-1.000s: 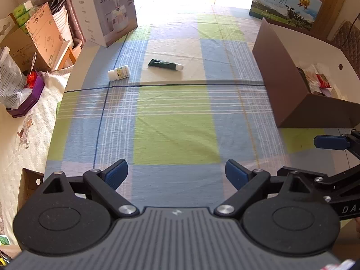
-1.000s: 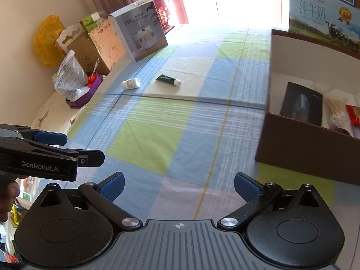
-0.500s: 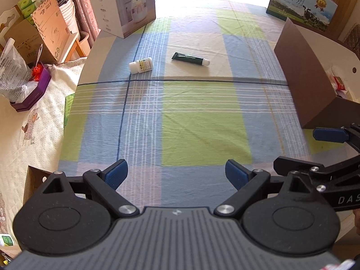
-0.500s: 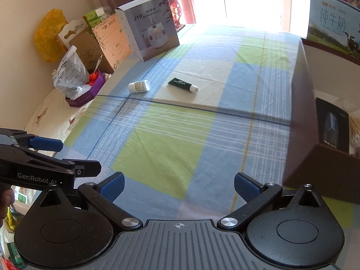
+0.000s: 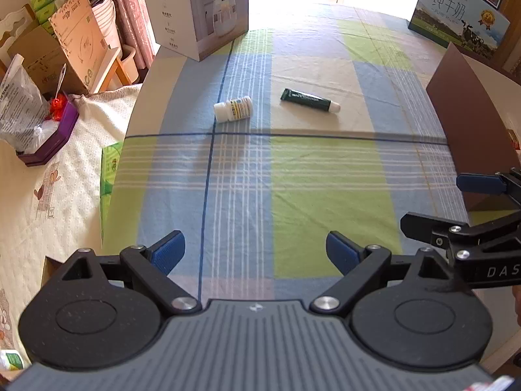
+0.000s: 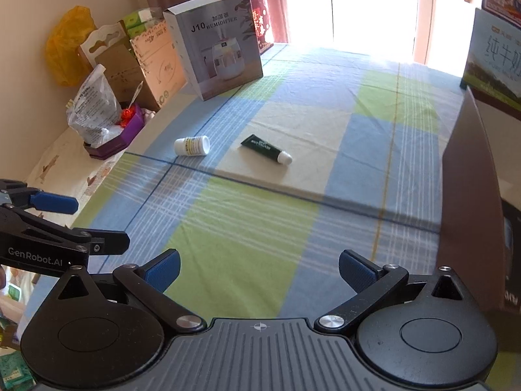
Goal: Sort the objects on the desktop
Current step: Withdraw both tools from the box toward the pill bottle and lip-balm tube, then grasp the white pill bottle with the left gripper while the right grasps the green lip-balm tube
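Both grippers hang over the near end of the table, which is covered in a checked cloth (image 5: 293,176) of blue, green and cream squares. The left gripper (image 5: 255,254) has its blue-padded fingers spread wide with nothing between them, and the right gripper (image 6: 259,268) is just the same — wide apart, empty, only cloth showing in the gap.

Further up the table lie the two loose things. A small white plastic bottle with a yellow-and-green label (image 5: 233,108) is on its side on a blue square, and just to its right, apart from it, a dark green squeeze tube with a white cap (image 5: 309,100) lies flat on a cream square, cap pointing right. Neither gripper touches either one.

Along the right edge stands a brown cardboard box (image 6: 469,202), open at the top, with some dark item partly visible inside. At the far left corner sits a white humidifier carton (image 6: 218,42) — upright, well apart from the bottle.
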Demonstrator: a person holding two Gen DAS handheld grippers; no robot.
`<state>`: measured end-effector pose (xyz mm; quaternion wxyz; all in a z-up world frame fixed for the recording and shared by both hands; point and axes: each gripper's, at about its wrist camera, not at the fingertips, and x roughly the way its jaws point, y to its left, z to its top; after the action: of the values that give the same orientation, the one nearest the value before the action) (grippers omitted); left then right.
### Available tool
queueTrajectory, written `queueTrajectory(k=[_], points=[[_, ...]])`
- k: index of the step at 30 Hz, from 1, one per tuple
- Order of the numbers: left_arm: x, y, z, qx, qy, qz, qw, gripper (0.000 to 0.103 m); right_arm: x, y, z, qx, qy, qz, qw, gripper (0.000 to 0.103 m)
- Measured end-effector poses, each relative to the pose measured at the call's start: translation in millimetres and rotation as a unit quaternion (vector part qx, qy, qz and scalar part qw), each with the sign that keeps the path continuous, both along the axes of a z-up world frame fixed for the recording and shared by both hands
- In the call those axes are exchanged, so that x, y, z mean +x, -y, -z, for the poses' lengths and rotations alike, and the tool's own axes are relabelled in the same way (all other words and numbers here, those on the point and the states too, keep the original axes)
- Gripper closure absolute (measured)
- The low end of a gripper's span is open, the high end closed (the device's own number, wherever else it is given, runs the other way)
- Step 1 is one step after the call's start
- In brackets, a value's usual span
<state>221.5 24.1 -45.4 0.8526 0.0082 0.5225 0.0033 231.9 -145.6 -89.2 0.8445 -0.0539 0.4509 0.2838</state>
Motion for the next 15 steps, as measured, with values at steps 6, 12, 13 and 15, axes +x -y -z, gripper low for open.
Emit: queueTrajectory(k=[6, 12, 13, 15], points=[[26.7, -13.0, 7.3, -0.001, 0.027, 0.025, 0.9993, 0.012, 29.2, -14.6, 11.9, -0.006, 0.022, -0.007, 1.000, 0.002], [58.4, -22.7, 14.8, 0.005, 0.053, 0.048, 0.9974, 0.012, 59.3, -30.1, 24.2, -0.010, 0.034, -0.023, 0.999, 0.004], [64.2, -24.0, 16.7, 0.004, 0.055, 0.052, 0.9971, 0.013, 64.0, -32.9, 26.1, -0.012, 0.035, -0.026, 0.999, 0.007], [74.9, -26.0, 20.8, 0.005, 0.059, 0.061, 0.9964, 0.013, 73.9, -38.0, 30.6, -0.011, 0.036, -0.033, 0.999, 0.011]])
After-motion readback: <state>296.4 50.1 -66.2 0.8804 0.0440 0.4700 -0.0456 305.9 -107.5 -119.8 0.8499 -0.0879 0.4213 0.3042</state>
